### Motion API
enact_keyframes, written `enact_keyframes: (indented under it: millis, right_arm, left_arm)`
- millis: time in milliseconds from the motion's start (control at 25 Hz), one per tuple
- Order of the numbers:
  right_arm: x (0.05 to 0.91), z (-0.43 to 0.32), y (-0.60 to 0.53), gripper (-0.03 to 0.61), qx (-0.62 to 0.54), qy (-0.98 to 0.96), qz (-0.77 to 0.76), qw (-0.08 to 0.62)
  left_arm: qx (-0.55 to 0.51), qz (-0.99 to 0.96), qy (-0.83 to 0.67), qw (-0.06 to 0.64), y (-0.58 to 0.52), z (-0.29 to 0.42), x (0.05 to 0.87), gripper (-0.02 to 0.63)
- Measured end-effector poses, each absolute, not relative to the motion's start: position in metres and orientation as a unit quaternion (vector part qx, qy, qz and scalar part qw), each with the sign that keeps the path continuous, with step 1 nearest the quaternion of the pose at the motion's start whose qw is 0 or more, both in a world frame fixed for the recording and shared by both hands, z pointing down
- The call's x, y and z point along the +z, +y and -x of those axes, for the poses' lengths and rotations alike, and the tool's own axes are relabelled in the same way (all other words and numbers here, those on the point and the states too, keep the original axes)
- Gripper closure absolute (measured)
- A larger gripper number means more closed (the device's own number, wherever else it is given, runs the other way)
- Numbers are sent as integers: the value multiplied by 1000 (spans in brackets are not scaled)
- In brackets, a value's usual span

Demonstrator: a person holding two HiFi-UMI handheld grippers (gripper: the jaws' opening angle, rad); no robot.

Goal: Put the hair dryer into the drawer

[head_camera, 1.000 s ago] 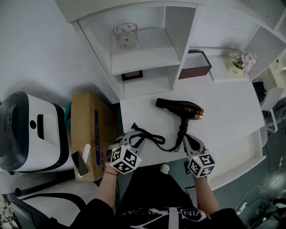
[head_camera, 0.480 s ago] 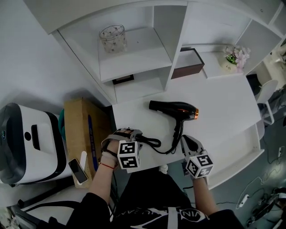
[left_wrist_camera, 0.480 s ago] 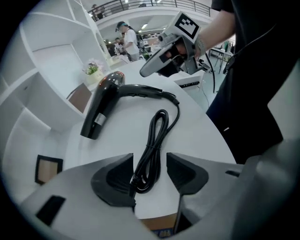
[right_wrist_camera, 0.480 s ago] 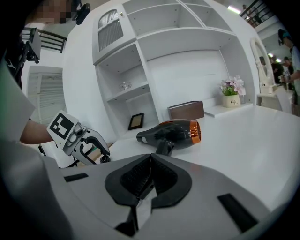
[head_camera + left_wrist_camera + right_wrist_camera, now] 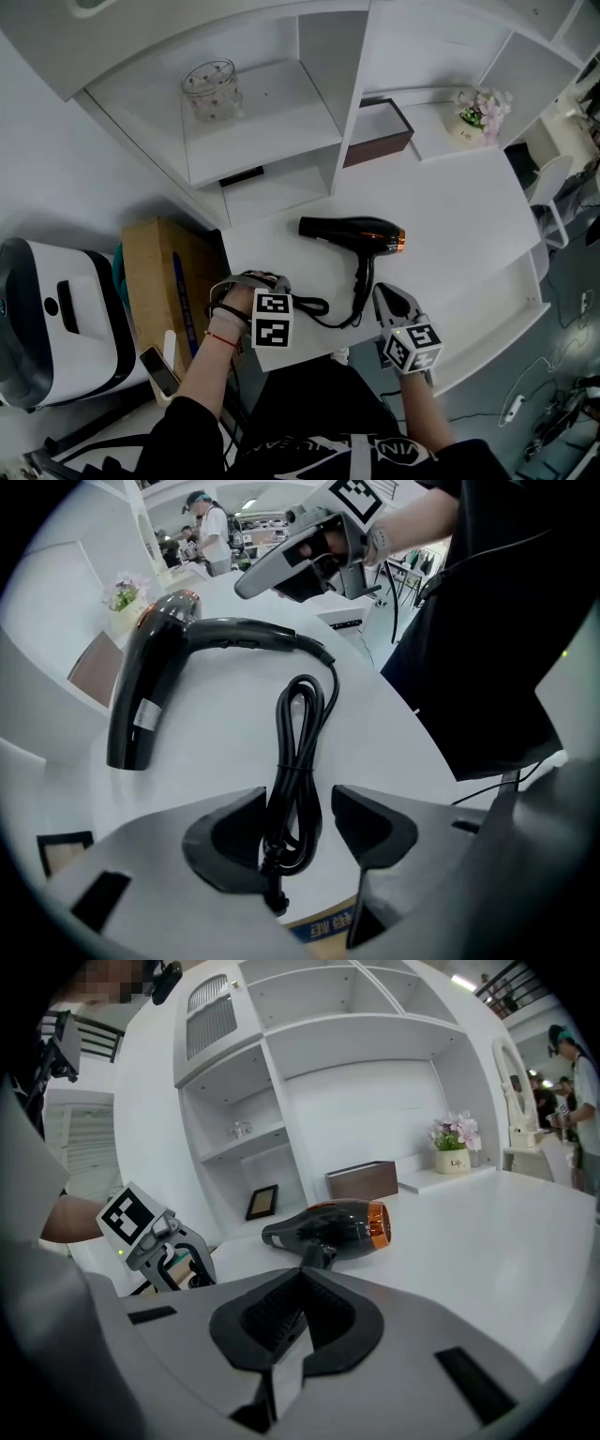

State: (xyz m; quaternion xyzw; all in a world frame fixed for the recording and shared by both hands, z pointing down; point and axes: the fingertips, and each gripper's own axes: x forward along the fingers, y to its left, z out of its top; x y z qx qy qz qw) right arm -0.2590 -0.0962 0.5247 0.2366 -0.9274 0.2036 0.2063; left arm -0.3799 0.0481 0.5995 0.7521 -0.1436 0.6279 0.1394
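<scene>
**Cord pickup, ahead of carrying the hair dryer to the drawer**

The hair dryer (image 5: 352, 232) lies on its side on the white desk (image 5: 459, 216), handle toward the person. Its bundled cord (image 5: 298, 752) runs from the handle's end off to the dryer's left. There the left gripper (image 5: 298, 829) points down over it. Its jaws have just been opening and stand wide, with the cord's looped end between them, unpinched. The right gripper (image 5: 298, 1283), jaws together and empty, sits just short of the dryer's handle. Next, probably: the left closes on the cord and the right opens for the handle (no drawer is plainly in view).
</scene>
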Motion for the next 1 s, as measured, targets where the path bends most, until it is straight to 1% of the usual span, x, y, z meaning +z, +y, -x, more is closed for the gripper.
enact_keyframes:
  millis: [320, 360, 400, 440, 480, 640, 720, 1000]
  right_arm:
    - [529, 269, -118, 571, 228, -903, -277, 235]
    - [531, 272, -120, 551, 233, -900, -277, 242]
    - [533, 275, -121, 497, 241, -896, -275, 251]
    - [537, 278, -122, 460, 252, -892, -273, 259]
    - [540, 282, -123, 456, 264, -887, -270, 266]
    - [550, 297, -129, 371, 291, -870, -265, 298]
    - [554, 303, -133, 356, 297, -861, -270, 312]
    - [572, 305, -139, 356, 327, -831, -287, 347]
  left_arm:
    - [660, -733, -108, 125, 53, 374, 602, 404]
    - [659, -734, -109, 122, 52, 374, 601, 418]
    - [656, -737, -111, 118, 53, 374, 601, 428]
    - [654, -739, -114, 114, 54, 373, 600, 434]
    - [651, -742, -117, 111, 55, 373, 599, 439]
    - [649, -742, -129, 103, 59, 371, 598, 443]
    - [650, -741, -136, 99, 61, 371, 597, 443]
    - [650, -735, -167, 94, 62, 381, 581, 445]
